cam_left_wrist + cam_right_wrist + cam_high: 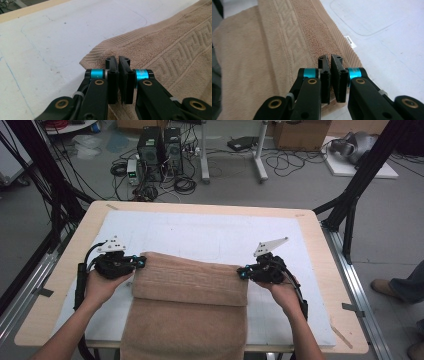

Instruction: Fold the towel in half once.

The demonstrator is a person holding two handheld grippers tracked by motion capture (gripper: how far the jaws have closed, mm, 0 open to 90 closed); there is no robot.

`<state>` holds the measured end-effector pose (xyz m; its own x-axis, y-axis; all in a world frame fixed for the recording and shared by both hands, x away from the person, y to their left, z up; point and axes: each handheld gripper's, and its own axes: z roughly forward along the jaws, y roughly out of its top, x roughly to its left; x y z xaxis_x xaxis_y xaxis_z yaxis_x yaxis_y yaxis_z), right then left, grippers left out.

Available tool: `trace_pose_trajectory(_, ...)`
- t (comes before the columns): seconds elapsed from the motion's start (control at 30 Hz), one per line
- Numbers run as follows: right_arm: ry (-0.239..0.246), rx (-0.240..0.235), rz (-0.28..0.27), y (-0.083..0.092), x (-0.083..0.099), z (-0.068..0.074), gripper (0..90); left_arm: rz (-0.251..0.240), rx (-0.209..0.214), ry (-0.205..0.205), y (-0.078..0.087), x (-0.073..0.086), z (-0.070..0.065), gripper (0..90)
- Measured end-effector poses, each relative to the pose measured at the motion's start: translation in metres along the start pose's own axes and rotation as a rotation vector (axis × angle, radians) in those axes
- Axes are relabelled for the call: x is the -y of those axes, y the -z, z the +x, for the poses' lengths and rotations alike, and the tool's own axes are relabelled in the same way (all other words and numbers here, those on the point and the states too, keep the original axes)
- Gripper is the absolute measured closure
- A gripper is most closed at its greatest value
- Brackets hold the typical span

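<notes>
Gripping both corners of the folded edge, the two sets of tongs are seen at work on a tan towel (190, 290) spread over the white mat (210, 237) on the tabletop (320, 245). The left tongs (142, 262) are pressed together on the left corner of the fold, and in the left gripper view (119, 62) the jaws are almost touching, with the ribbed hem of the towel (160, 47) caught low between them. The right tongs (243, 272) are likewise pinched on the right corner; in the right gripper view (331, 61) the jaws are closed over the hem, just near a small white label (350, 41).

A fold is judged to be in progress, with the doubled edge being carried between the two hands. To do it well, both corners should be kept level and moved together, so the edge stays straight and taut without being stretched. The grip should be held firm, since only a thin bite of cloth is taken at each side and it could slip.

The towel is seen lying centrally, its near end hanging over the near edge of the tabletop, its raised fold stretched between the two tongs.
</notes>
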<state>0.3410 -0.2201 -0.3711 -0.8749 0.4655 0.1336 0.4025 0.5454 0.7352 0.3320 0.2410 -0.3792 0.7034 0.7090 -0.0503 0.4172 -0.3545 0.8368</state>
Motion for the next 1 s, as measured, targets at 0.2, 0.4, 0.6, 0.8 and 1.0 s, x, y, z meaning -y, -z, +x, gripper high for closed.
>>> trace_pose_trajectory(0.2,0.022,-0.030,-0.022,0.008,0.008,0.017,86.1,-0.026,0.011,-0.034,0.018,0.007,-0.015,85.6)
trace_pose_trajectory(0.4,0.060,-0.061,-0.020,0.015,0.019,0.042,85.9,-0.037,0.041,-0.047,0.036,0.025,-0.031,85.6)
trace_pose_trajectory(0.6,0.083,-0.109,0.009,0.010,0.038,0.065,85.5,-0.019,0.068,-0.074,0.052,0.056,-0.053,85.0)
trace_pose_trajectory(0.8,0.106,-0.188,0.057,0.001,0.054,0.076,79.9,0.034,0.163,-0.098,0.061,0.076,-0.065,81.1)
trace_pose_trajectory(1.0,0.073,-0.111,-0.023,0.011,0.040,0.058,66.4,-0.013,0.120,-0.098,0.060,0.047,-0.049,58.8)
